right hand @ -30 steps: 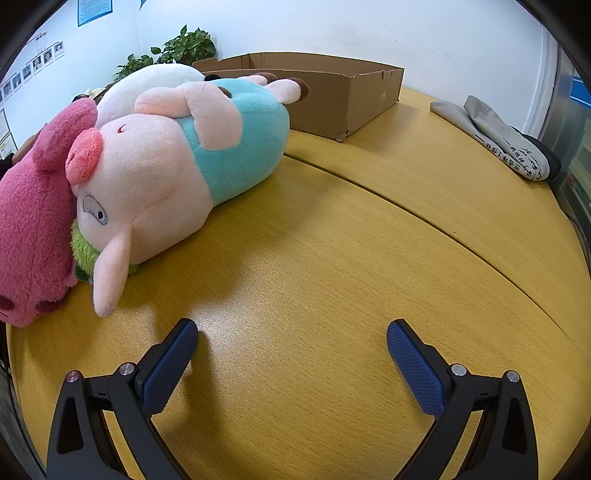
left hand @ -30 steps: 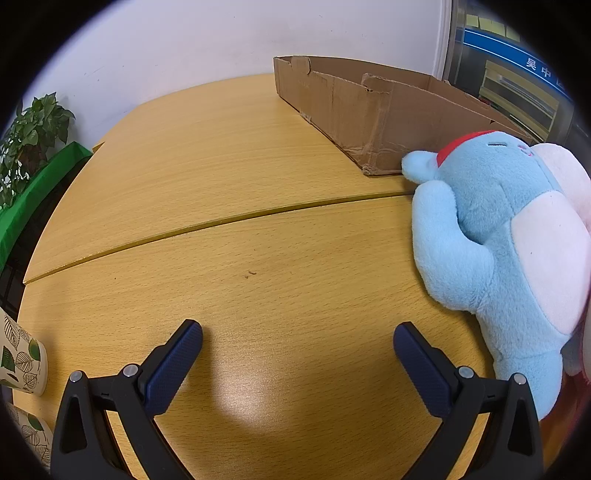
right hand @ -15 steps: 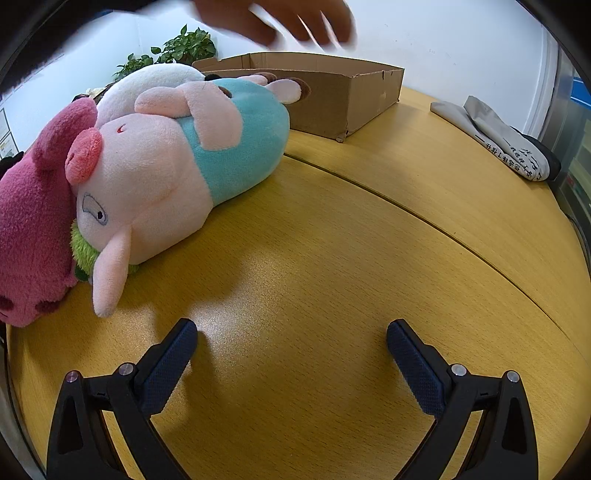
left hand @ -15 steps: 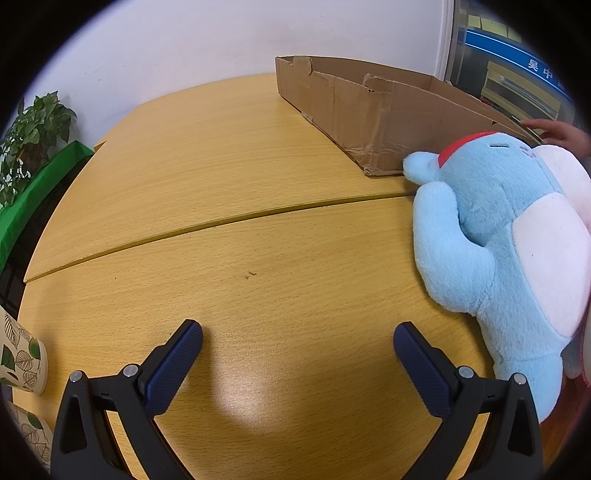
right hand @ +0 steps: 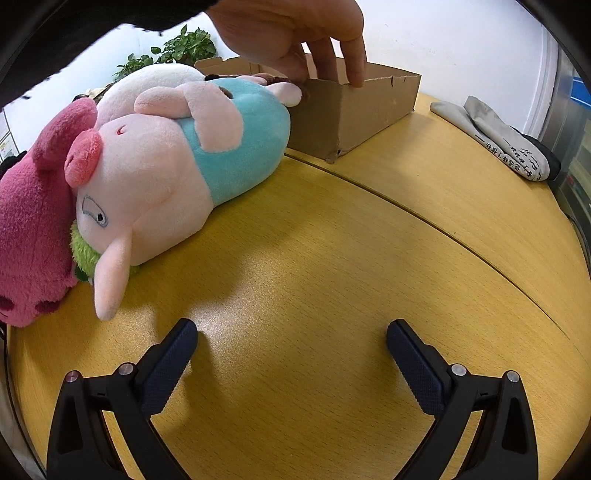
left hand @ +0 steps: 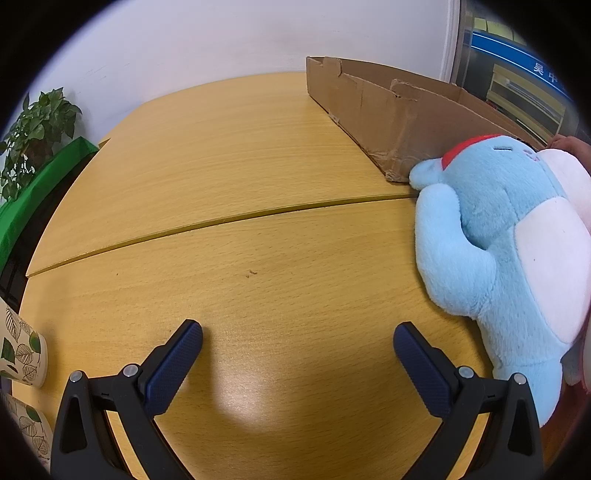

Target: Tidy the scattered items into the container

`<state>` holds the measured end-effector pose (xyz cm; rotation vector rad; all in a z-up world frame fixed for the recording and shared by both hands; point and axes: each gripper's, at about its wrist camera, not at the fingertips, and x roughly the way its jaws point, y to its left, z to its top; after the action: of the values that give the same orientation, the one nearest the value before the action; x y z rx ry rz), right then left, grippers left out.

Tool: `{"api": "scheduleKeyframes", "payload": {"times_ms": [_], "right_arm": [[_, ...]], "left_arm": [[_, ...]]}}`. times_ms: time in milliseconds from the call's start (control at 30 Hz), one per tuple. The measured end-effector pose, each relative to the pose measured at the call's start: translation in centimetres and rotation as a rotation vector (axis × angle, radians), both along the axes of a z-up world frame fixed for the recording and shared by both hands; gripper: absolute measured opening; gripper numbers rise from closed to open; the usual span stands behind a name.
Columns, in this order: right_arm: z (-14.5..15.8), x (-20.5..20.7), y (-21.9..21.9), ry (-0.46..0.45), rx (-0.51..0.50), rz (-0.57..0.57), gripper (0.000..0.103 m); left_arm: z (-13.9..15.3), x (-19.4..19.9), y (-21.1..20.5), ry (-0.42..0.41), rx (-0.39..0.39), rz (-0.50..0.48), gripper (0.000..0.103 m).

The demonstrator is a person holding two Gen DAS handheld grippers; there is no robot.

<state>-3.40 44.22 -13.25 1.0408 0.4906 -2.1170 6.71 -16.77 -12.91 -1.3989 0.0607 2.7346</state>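
A shallow cardboard box stands at the far side of the wooden table; it also shows in the right wrist view. A light blue plush lies at the right of the left wrist view, right of my open, empty left gripper. In the right wrist view a pink pig plush with a teal body lies on its side, with a magenta plush and a white plush beside it. My right gripper is open and empty, low over bare table. A bare hand grips the box rim.
Paper cups with a leaf print stand at the left table edge. A potted plant and a green surface are beyond it. A folded grey cloth lies at the far right. A seam crosses the tabletop.
A bare hand has come into the right wrist view and taken hold of the box rim; the box has shifted slightly. Both grippers have stayed nearly still.
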Motion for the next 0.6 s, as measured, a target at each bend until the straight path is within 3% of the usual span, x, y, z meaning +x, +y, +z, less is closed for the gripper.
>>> {"api": "scheduleKeyframes", "payload": {"times_ms": [467,600], "right_arm": [[0.0,0.0,0.0,0.000,0.000,0.000,0.103],[0.0,0.0,0.0,0.000,0.000,0.000,0.103]], "left_arm": [[0.3,3.3,1.3,-0.033,-0.002,0.105,0.103],[1.0,5.7,2.2,-0.027,0.037,0.123,0.102]]}}
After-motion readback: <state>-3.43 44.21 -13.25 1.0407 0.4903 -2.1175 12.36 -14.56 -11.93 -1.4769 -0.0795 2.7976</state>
